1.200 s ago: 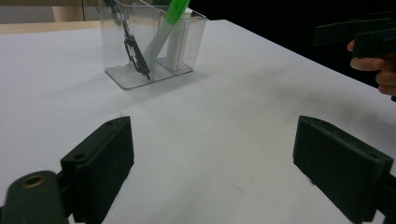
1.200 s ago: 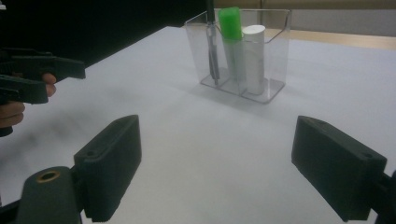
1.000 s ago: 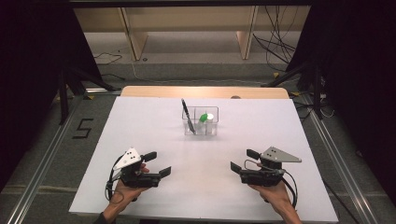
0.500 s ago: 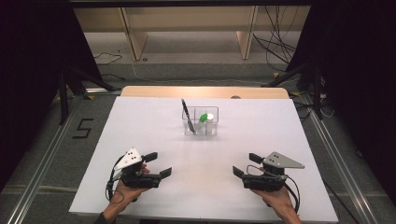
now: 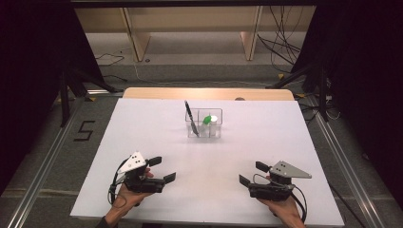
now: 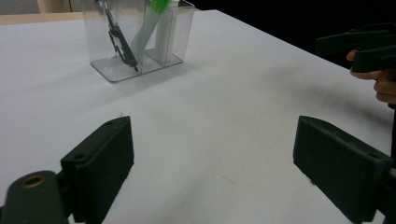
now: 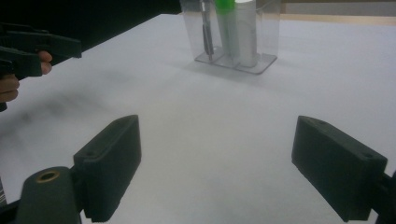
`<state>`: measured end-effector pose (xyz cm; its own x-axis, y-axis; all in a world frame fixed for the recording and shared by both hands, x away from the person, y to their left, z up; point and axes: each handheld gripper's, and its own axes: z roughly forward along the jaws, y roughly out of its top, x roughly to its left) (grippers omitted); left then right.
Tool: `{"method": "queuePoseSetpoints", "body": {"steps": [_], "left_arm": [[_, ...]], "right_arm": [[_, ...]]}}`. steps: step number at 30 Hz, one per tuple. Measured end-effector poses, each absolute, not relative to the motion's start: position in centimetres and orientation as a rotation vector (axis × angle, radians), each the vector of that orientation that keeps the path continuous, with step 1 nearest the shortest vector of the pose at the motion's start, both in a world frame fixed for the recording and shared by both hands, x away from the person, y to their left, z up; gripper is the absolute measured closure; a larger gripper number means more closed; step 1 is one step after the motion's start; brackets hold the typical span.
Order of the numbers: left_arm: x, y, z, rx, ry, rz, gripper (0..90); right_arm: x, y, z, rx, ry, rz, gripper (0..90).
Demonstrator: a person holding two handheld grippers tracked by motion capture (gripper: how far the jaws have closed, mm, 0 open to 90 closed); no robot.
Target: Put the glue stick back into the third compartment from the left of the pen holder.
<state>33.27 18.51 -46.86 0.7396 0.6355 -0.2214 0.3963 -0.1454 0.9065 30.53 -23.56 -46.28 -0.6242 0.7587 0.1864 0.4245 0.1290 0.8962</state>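
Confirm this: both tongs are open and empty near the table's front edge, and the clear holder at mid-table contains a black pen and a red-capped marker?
Not quite. The marker in the clear holder has a green cap, as the high view shows. The rest is right.

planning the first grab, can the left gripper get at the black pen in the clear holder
Probably yes: the left gripper is open, the table between is bare, and the black pen sticks out above the clear holder.

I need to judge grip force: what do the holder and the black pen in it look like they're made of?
The holder looks like clear, glossy hard plastic, possibly acrylic: its contents show through the walls and its edges catch the light. The black pen seems to be matte dark plastic with a clip; whether any part is metal is unclear.
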Motion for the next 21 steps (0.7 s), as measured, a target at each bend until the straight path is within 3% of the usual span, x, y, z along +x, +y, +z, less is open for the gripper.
{"method": "queuePoseSetpoints", "body": {"steps": [21], "left_arm": [[33.35, 18.40, -46.95, 1.774, 0.814, 0.253, 12.2]], "right_arm": [[30.38, -23.60, -46.20, 1.143, 2.081, 1.494, 16.7]]}}
